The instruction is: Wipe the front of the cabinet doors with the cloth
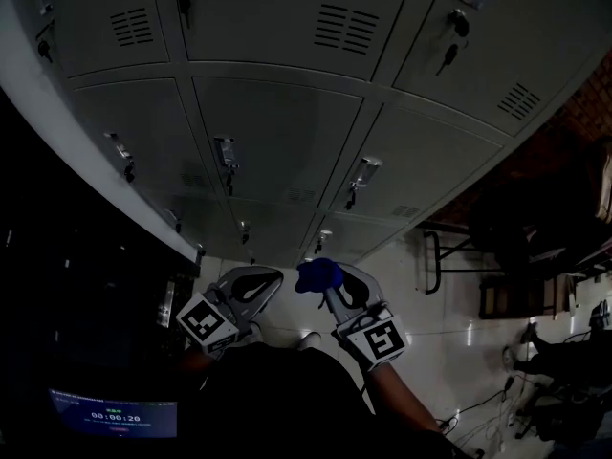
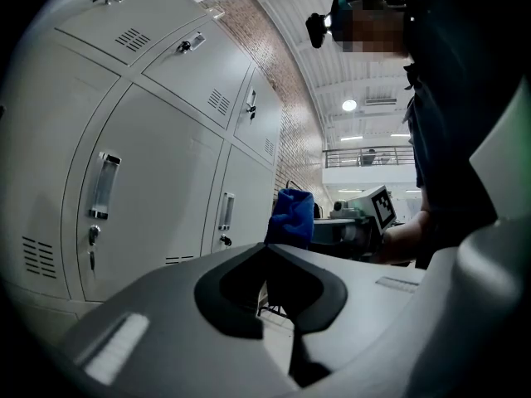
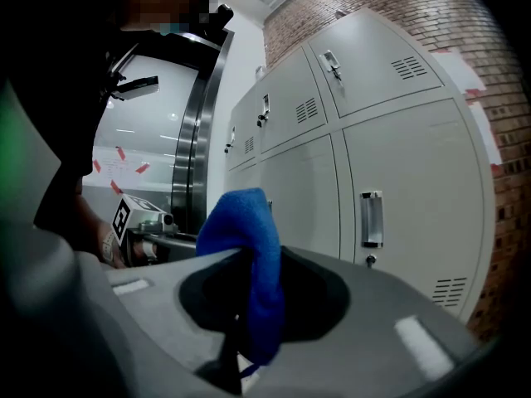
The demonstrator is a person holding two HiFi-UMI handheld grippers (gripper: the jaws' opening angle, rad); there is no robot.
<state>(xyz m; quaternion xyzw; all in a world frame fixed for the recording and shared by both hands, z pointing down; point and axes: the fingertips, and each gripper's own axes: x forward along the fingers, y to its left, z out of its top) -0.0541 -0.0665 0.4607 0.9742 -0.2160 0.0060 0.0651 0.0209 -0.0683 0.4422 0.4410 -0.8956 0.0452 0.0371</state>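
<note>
Grey metal cabinet doors (image 1: 277,132) with handles and vents fill the upper head view; they also stand in the left gripper view (image 2: 158,189) and the right gripper view (image 3: 406,189). My right gripper (image 1: 330,280) is shut on a blue cloth (image 1: 318,273), held low and short of the doors. The cloth (image 3: 249,255) bulges up out of the closed jaws of the right gripper (image 3: 245,280). My left gripper (image 1: 256,277) hangs beside it, shut with nothing in it (image 2: 267,259). From the left gripper view the cloth (image 2: 292,215) shows to the right.
A dark screen with a timer (image 1: 113,414) glows at lower left. A dark metal-framed bench (image 1: 459,256) and cables (image 1: 478,409) sit on the pale floor to the right. A brick wall (image 3: 489,23) borders the lockers. My dark torso fills the bottom middle.
</note>
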